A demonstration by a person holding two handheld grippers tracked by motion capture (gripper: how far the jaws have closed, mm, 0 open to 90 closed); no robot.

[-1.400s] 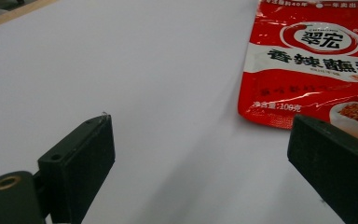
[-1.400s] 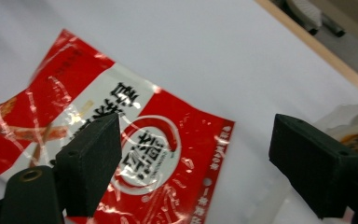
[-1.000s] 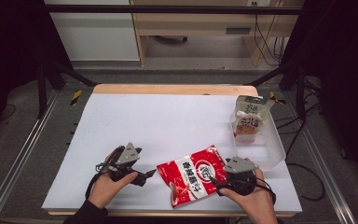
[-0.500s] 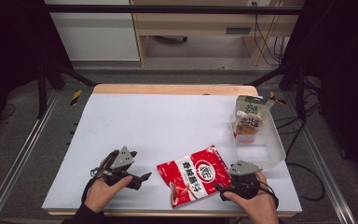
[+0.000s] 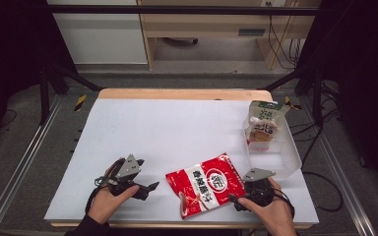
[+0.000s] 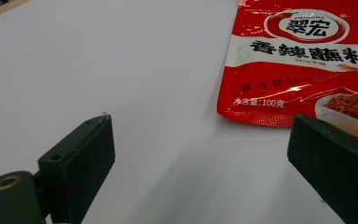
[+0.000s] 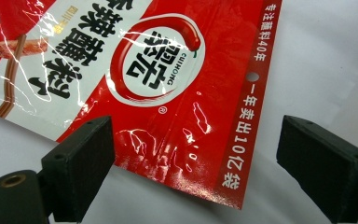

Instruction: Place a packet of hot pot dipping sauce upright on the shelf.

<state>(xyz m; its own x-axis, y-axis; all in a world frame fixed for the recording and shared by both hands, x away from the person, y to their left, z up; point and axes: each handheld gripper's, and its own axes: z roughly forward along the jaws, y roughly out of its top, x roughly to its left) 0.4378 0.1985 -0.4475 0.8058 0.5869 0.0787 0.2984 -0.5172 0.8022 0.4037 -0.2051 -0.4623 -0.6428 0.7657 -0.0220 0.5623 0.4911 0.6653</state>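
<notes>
High view | flat red-and-white foil seasoning pouch [image 5: 207,183] is being left lying on the white table [image 5: 177,128] | right gripper [image 7: 193,140] is being held wide apart at its corner, jaws just opened, pads off it | left gripper [image 6: 200,154] is being held apart beside it.

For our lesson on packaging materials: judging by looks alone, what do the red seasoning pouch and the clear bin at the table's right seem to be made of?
Red seasoning pouch: probably glossy plastic film or laminate; bright glare streaks, fine wrinkles, a flat sealed edge strip with a punched hole.
Clear bin: apparently thin, translucent rigid plastic; the white table shows through its walls, as does the carton standing inside.
</notes>
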